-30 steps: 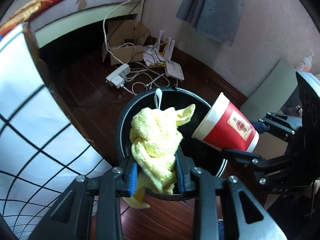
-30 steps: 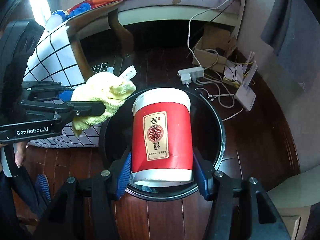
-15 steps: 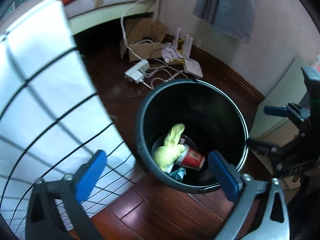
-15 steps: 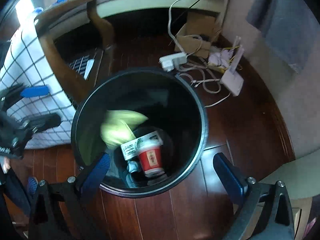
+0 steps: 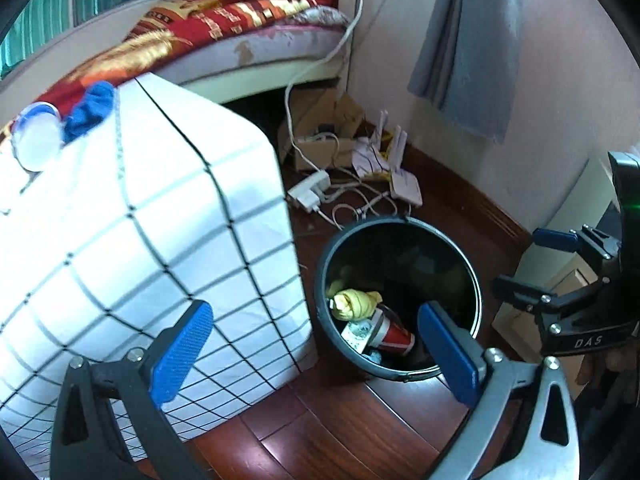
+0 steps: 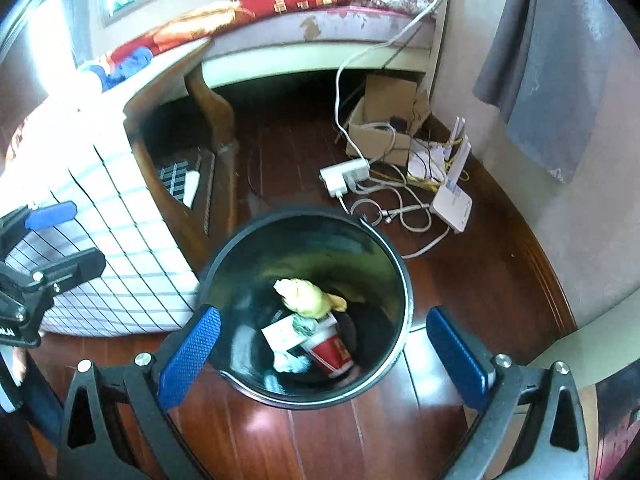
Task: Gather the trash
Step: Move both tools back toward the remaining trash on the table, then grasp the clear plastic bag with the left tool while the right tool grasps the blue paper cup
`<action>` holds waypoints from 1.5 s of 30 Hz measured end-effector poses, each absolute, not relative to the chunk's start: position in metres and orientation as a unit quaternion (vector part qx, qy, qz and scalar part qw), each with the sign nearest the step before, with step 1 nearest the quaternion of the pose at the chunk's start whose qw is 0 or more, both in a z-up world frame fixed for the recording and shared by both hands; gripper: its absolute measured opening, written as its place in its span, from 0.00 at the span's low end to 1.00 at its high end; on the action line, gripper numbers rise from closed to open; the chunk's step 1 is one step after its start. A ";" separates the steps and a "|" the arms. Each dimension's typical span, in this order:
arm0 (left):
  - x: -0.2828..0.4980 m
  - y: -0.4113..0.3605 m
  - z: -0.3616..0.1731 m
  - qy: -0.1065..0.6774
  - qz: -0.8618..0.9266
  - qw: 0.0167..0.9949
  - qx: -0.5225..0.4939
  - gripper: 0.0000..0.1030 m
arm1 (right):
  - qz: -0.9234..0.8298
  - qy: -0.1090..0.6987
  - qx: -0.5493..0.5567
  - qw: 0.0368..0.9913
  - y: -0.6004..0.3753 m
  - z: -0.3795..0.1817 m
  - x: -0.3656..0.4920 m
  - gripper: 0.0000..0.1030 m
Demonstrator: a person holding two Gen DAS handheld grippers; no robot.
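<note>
A black round bin [image 5: 472, 280] [image 6: 404, 280] stands on the dark wooden floor. At its bottom lie a yellow cloth [image 5: 354, 302] [image 6: 306, 294], a red paper cup [image 5: 394, 334] [image 6: 330, 350] on its side and some paper scraps [image 6: 284, 334]. My left gripper [image 5: 316, 348] hangs open above the bin's near left rim, with nothing between its blue pads. Above the bin's front edge, my right gripper [image 6: 324, 354] is open and empty too. Each gripper shows at the edge of the other's view.
A table under a white checked cloth [image 5: 140, 240] [image 6: 100, 220] stands just left of the bin. Behind the bin lie a power strip [image 6: 344, 174], tangled cables, a white router [image 6: 454, 204] and a cardboard box [image 6: 384, 120]. A bed [image 5: 240, 28] runs along the back. A pale cabinet [image 5: 576, 216] stands right.
Both grippers opened wide, and the yellow cloth and the red cup dropped into the bin. Both hands then rose and drew back, so the bin looks smaller and lower.
</note>
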State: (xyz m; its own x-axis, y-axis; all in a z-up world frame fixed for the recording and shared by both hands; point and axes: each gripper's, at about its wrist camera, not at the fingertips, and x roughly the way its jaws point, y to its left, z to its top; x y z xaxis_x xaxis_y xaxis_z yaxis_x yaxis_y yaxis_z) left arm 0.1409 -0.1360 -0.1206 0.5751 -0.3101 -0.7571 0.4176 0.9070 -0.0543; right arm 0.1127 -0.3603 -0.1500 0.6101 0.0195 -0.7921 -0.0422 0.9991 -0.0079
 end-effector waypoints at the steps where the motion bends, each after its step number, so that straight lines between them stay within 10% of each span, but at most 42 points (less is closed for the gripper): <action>1: 0.139 -0.132 -0.115 0.408 -0.202 0.888 0.062 1.00 | 0.020 0.437 -0.011 0.899 -0.357 -0.145 0.112 1.00; 31: 0.137 0.088 -0.061 0.333 0.013 0.943 -0.022 0.99 | 0.178 0.356 -0.088 0.913 -0.152 -0.055 0.173 1.00; 45: 0.220 0.168 -0.075 0.344 0.049 0.937 -0.035 0.80 | 0.216 0.333 -0.082 0.914 -0.062 -0.035 0.277 0.98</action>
State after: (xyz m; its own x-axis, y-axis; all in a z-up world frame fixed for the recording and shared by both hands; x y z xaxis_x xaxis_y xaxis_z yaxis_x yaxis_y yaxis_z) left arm 0.2201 0.1681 -0.0747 0.7592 0.0678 -0.6474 -0.1158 0.9928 -0.0317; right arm 0.2770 -0.0623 -0.0353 0.6855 0.3399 -0.6438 -0.4495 0.8933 -0.0070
